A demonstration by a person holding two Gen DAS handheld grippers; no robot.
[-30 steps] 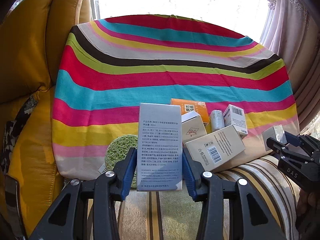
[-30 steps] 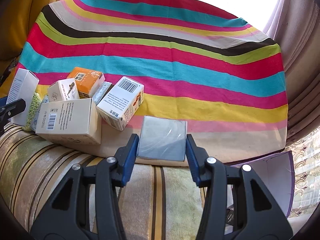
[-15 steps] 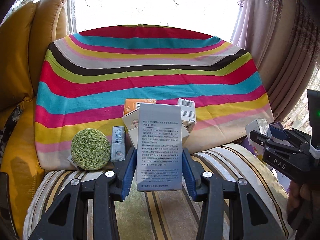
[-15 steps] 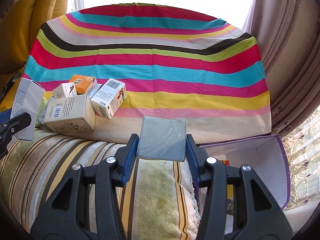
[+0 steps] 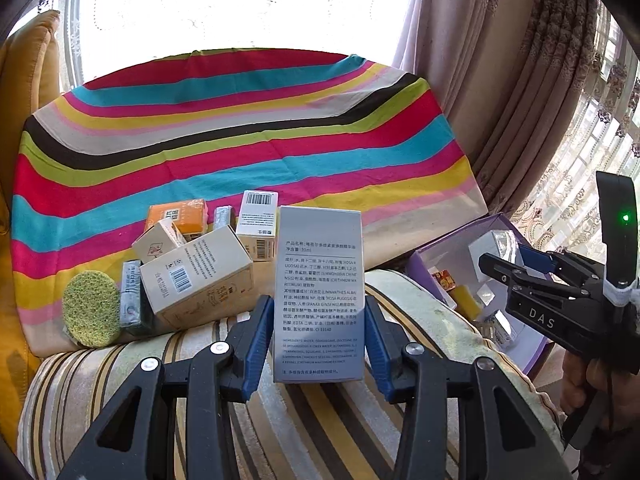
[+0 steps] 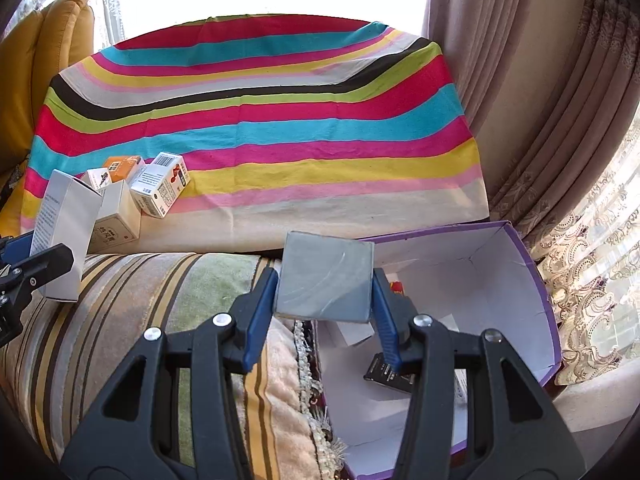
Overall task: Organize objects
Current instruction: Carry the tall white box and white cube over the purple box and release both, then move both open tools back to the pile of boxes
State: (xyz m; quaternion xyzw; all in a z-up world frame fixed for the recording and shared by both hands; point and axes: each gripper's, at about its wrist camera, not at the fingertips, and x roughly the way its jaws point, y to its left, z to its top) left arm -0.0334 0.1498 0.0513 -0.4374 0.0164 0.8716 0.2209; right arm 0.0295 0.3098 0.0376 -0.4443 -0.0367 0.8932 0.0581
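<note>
My left gripper (image 5: 319, 340) is shut on a tall grey carton (image 5: 319, 292) printed with small text, held upright above the striped cushion. My right gripper (image 6: 325, 304) is shut on a small grey box (image 6: 326, 280), hanging over the near edge of an open purple box (image 6: 536, 280) with a white inside. From the left wrist view the right gripper (image 5: 508, 264) and its silvery box (image 5: 496, 248) sit over that purple box (image 5: 424, 256). A pile of cartons (image 5: 200, 272) stays on the striped cloth (image 5: 240, 152).
A green round sponge (image 5: 90, 314) and a grey packet (image 5: 132, 300) lean by the pile. The purple box holds small items, one a dark card (image 6: 390, 374). Curtains (image 6: 560, 120) hang at right, a yellow sofa back (image 6: 24, 80) at left. A hand (image 5: 580, 384) holds the right tool.
Both grippers have swung right with their boxes still gripped. The pile of cartons has slid left in both views, and the purple box has come into view under the right gripper.
</note>
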